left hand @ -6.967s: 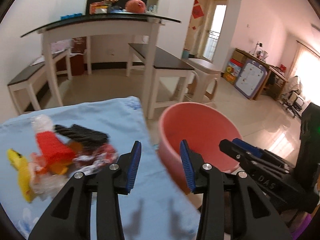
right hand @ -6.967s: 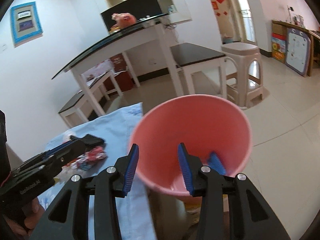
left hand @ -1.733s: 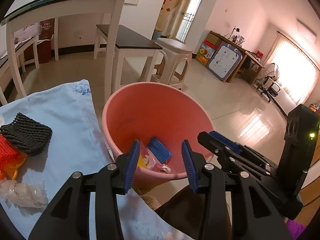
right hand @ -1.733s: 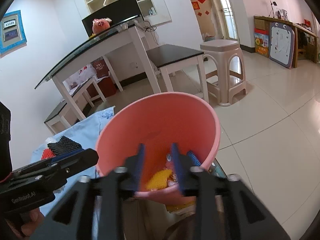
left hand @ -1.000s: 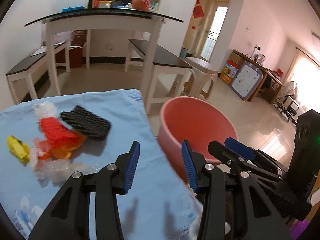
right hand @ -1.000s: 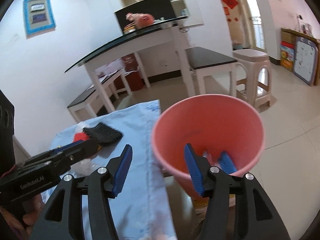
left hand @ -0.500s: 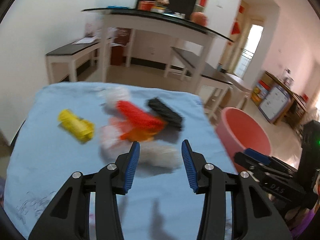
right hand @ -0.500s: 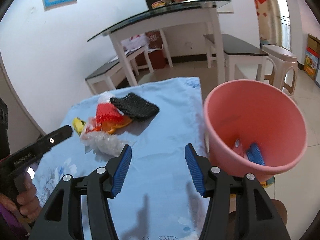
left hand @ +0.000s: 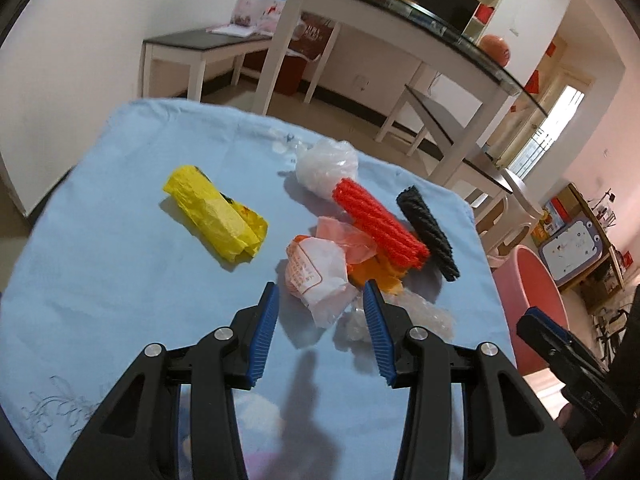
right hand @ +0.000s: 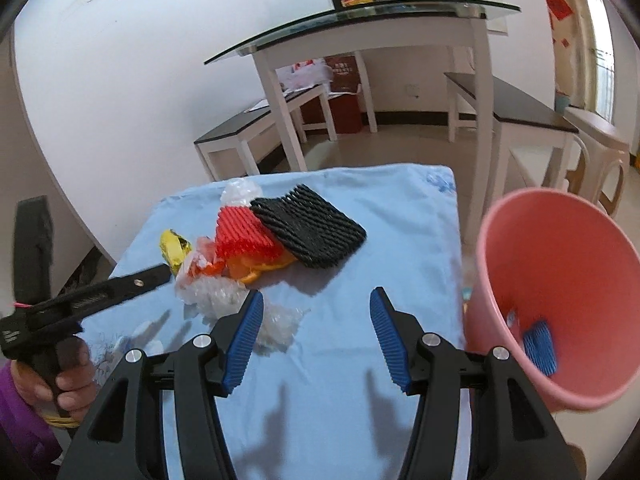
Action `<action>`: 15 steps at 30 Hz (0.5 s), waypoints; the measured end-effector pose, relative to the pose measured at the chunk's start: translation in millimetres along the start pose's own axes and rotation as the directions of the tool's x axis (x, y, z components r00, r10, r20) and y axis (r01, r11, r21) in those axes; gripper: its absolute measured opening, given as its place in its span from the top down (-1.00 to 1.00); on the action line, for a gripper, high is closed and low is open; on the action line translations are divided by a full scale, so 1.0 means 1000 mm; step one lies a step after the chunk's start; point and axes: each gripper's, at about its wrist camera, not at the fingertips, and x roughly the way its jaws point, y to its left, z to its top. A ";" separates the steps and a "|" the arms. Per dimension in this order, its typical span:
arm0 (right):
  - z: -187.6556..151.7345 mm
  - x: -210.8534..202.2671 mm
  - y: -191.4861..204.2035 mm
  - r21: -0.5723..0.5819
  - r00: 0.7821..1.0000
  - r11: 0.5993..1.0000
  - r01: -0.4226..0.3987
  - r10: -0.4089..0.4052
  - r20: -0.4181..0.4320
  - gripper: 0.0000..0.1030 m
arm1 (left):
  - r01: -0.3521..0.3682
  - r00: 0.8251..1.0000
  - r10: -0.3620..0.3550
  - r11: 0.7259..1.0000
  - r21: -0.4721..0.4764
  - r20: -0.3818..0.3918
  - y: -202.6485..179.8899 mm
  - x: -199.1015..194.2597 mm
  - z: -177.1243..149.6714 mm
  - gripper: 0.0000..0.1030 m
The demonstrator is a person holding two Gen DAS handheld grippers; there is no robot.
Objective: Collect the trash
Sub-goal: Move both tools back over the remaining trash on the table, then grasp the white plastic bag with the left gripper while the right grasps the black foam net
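On the blue cloth (left hand: 120,280) the trash heap lies uncollected. Left gripper (left hand: 322,328), jaws apart and empty, hovers at the white wrapper (left hand: 320,276); right gripper (right hand: 316,336) likewise apart and empty. Step: reaching. Next, apparently: descend, clamp, carry to pink bin (right hand: 560,240), right.

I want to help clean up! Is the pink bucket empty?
No. The pink bucket already holds a blue foam net at its bottom.

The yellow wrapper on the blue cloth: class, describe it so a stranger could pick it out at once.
Find the blue cloth covering the table. The yellow wrapper lies crumpled apart from the heaped trash, on the side away from the pink bucket. It alone is bright yellow and lies by itself.
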 end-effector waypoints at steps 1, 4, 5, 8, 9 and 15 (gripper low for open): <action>0.003 0.002 0.002 -0.009 1.000 1.000 -0.004 0.004 0.002 -0.07 | 0.001 1.000 -0.001 1.000 -0.006 -0.010 0.000 0.005 0.001 0.15; 0.013 0.011 0.007 -0.038 1.000 0.999 -0.011 0.011 0.001 -0.07 | 0.008 0.999 -0.009 1.000 -0.026 -0.041 0.003 0.018 0.003 0.15; 0.016 0.016 0.010 -0.054 1.000 0.998 -0.013 0.013 0.000 -0.07 | 0.014 0.998 -0.016 0.999 -0.037 -0.053 0.004 0.022 0.003 0.16; 0.025 0.028 0.017 -0.096 1.000 0.995 -0.013 0.013 -0.003 -0.07 | 0.030 0.997 -0.033 0.999 -0.046 -0.063 0.008 0.025 0.003 0.45; 0.029 0.033 0.021 -0.113 1.000 0.993 -0.014 0.014 -0.005 -0.07 | 0.033 0.997 -0.035 0.999 -0.041 -0.061 0.009 0.024 0.003 0.46; 0.037 0.066 0.037 -0.214 0.999 0.976 0.027 -0.034 -0.031 -0.05 | 0.023 0.999 -0.024 0.999 -0.036 -0.030 0.018 0.010 0.004 0.49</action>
